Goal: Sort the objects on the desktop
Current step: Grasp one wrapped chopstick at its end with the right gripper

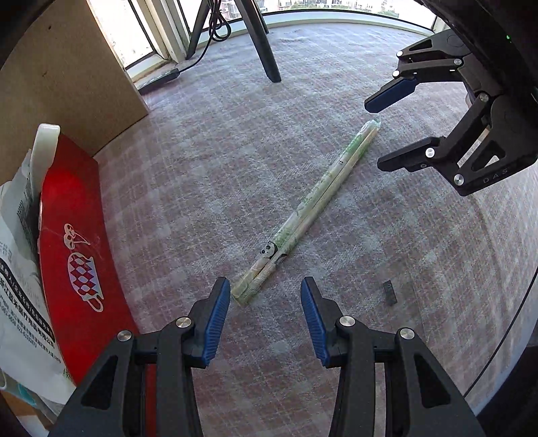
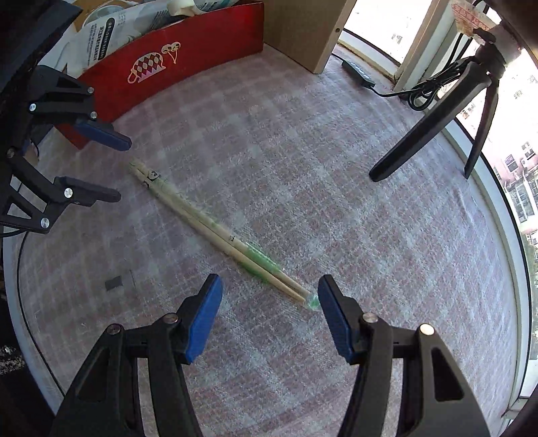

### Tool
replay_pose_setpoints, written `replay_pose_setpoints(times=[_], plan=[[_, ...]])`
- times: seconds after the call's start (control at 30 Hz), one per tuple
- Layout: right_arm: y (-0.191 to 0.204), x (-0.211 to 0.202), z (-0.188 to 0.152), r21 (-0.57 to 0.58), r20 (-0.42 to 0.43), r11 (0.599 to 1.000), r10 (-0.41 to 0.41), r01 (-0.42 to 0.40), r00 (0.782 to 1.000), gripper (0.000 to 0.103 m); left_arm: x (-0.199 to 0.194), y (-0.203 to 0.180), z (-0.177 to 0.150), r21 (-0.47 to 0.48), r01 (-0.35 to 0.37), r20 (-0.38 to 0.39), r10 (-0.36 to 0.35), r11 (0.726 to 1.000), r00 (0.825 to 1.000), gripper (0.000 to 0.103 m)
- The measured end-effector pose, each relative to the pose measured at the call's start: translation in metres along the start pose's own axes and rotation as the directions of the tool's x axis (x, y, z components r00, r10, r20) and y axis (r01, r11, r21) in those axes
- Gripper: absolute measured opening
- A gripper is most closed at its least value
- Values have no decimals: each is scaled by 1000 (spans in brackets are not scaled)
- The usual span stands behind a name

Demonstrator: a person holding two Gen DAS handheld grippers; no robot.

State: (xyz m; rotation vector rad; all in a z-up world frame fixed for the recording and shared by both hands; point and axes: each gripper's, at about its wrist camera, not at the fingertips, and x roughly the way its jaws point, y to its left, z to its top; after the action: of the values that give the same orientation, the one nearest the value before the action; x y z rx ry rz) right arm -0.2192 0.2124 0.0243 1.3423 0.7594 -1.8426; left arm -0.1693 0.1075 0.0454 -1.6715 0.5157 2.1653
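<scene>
A pair of wooden chopsticks in a clear green-printed wrapper lies slantwise on the checked tablecloth. My left gripper hangs open over the panda-printed end, which lies just inside its left finger; no pad touches the wrapper. My right gripper stands open over the opposite thin end, whose green tip lies beside its right finger. Each gripper shows in the other's view: the right gripper at the upper right, the left gripper at the left. Both are empty.
A red box stuffed with packets stands on the panda-end side, with a cardboard box behind it. Black tripod legs stand farther off. A small dark piece lies on the cloth.
</scene>
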Motion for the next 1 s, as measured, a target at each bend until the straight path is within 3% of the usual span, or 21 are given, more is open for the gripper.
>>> replay_pose_setpoints(times=[0.3,0.43,0.6,0.77,0.8,0.83,1.0], plan=[[4,14,11,-134,-12,988,79,-80,997,59,11,3,3,-16,47,-29,-47,999,998,42],[3,12,11,-132,-10,988,80,-81,997,57,7,-3,-2,-6,68,-15,-68,998,998,28],[5,8,16,-129,-42,989,73,-78,996,31,3,-12,-10,15,73,-16,-73,997,997,23],[6,5,23,-124,-65,990,63,-71,996,29,-4,-16,-16,0,78,-16,-78,997,997,18],[6,3,24,-121,-62,990,64,-71,996,18,-9,-16,-17,-7,84,-4,-84,996,996,1],[4,0,26,-104,-52,991,75,-80,996,2,-13,-15,-19,-16,92,6,-92,996,996,0],[-5,-6,29,-70,-52,993,96,-99,994,1,-17,-14,-30,-21,81,-11,-81,997,997,0]])
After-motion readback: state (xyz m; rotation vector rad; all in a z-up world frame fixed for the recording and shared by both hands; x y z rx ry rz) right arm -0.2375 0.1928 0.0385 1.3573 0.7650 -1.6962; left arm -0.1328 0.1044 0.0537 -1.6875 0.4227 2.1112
